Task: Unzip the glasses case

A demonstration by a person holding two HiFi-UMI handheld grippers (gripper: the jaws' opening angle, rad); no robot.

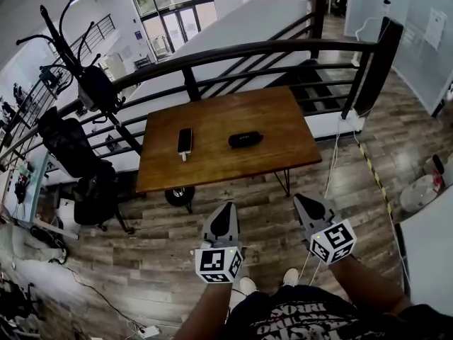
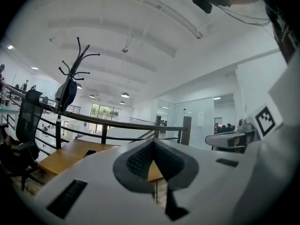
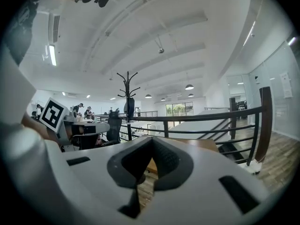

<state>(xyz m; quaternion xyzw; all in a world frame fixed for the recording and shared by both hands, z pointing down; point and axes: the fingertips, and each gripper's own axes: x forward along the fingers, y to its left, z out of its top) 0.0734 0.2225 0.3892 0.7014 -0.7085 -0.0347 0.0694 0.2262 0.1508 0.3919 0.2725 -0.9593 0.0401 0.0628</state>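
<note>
A black glasses case point(image 1: 245, 139) lies closed near the middle of a wooden table point(image 1: 283, 129), well ahead of both grippers. My left gripper point(image 1: 226, 206) hovers over the floor in front of the table's near edge, its jaws together and empty. My right gripper point(image 1: 299, 199) is held beside it to the right, also shut with nothing between the jaws. In the left gripper view the tips point(image 2: 153, 142) meet in front of the table point(image 2: 65, 154). In the right gripper view the tips point(image 3: 152, 140) meet too. The case is hidden in both gripper views.
A black phone point(image 1: 185, 141) lies on the table left of the case. A dark metal railing point(image 1: 233, 52) runs behind the table. A coat rack point(image 1: 78, 62) and office chairs point(image 1: 78, 161) stand at the left. A cable point(image 1: 329, 172) trails over the wooden floor.
</note>
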